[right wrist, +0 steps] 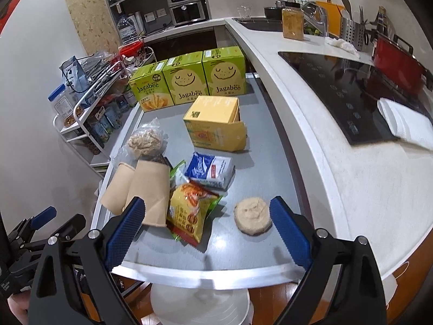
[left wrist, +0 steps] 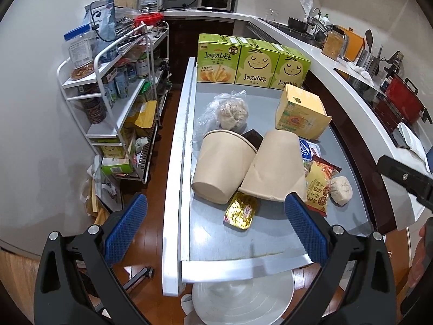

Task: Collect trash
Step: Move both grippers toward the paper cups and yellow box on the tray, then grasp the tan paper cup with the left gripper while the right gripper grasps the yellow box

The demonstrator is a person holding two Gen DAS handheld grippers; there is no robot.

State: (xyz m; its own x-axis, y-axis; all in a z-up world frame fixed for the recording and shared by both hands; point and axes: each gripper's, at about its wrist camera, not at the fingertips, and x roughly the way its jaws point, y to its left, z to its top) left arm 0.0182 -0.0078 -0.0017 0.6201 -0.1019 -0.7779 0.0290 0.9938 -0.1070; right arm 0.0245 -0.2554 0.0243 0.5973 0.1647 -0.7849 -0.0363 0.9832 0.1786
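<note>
Trash lies on a grey table (left wrist: 268, 233) (right wrist: 259, 162): two tipped brown paper cups (left wrist: 224, 168) (right wrist: 148, 189), a gold foil tray (left wrist: 240, 211), a yellow snack wrapper (left wrist: 320, 184) (right wrist: 192, 211), a beige crumpled wad (left wrist: 341, 190) (right wrist: 253, 215), a blue-white packet (right wrist: 211, 170), a bagged wad (left wrist: 232, 112) (right wrist: 146, 139) and an open yellow box (left wrist: 301, 112) (right wrist: 216, 122). My left gripper (left wrist: 216, 219) is open and empty at the table's near left edge. My right gripper (right wrist: 205, 222) is open and empty, with the wrapper and wad between its fingers' line.
Three green Jagabee boxes (left wrist: 251, 62) (right wrist: 189, 81) stand at the table's far end. A white wire rack (left wrist: 113, 94) full of goods stands left. A white counter (right wrist: 338, 149) with a black cooktop (right wrist: 351, 92) runs along the right. A white round bin (left wrist: 243, 298) sits below the near edge.
</note>
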